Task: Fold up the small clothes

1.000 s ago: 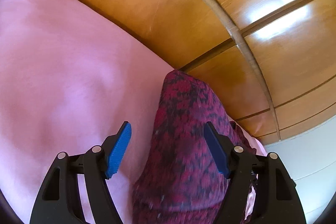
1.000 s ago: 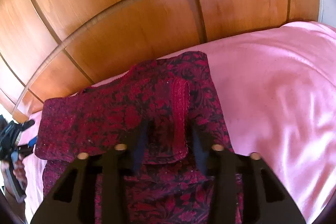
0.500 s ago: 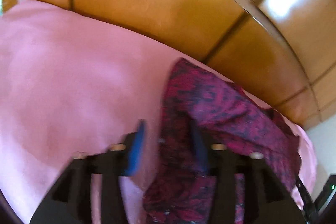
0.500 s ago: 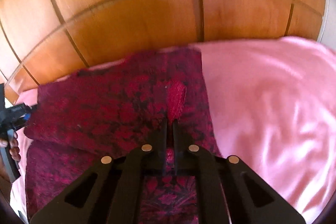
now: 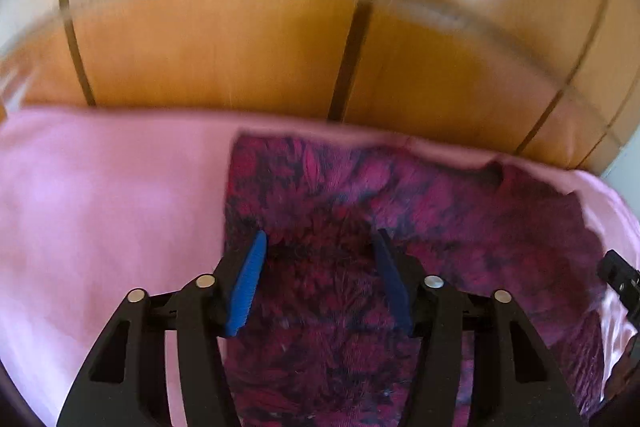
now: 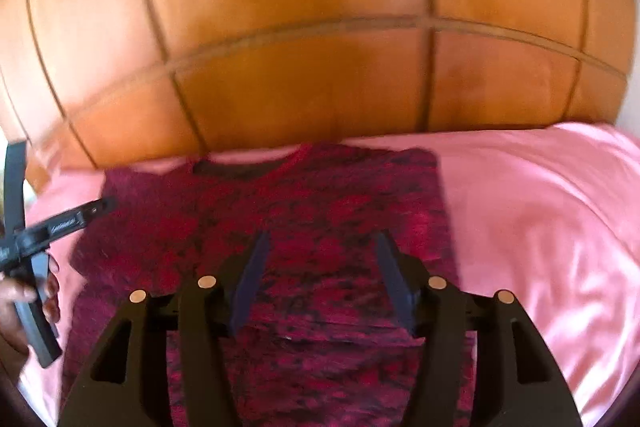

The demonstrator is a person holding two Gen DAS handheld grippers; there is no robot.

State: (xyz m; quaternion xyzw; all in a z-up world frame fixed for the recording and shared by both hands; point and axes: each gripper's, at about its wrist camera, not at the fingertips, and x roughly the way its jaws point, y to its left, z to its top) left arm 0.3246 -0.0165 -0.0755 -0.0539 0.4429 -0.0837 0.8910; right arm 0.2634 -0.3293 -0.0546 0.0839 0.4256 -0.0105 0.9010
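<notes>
A dark red patterned top (image 6: 320,187) lies flat on the pink sheet (image 6: 540,207), its neckline toward the headboard. My right gripper (image 6: 322,233) hovers over the middle of the top. Its jaws are opening, with only flat cloth beneath them and nothing pinched. In the left wrist view the same top (image 5: 440,211) spreads to the right. My left gripper (image 5: 320,233), with blue pads (image 5: 248,283), stands about half open over the top's left edge; a low rumple of cloth lies between the fingers, ungripped.
A wooden panelled headboard (image 5: 240,47) rises directly behind the bed. Bare pink sheet (image 5: 100,207) stretches to the left of the top. A person's hand (image 6: 16,299) grips the left tool at the left edge of the right wrist view.
The right gripper shut on the raised sleeve fold, then let go and opened; that fold now lies flat. The left gripper narrowed, rolled and swung over the top's edge.
</notes>
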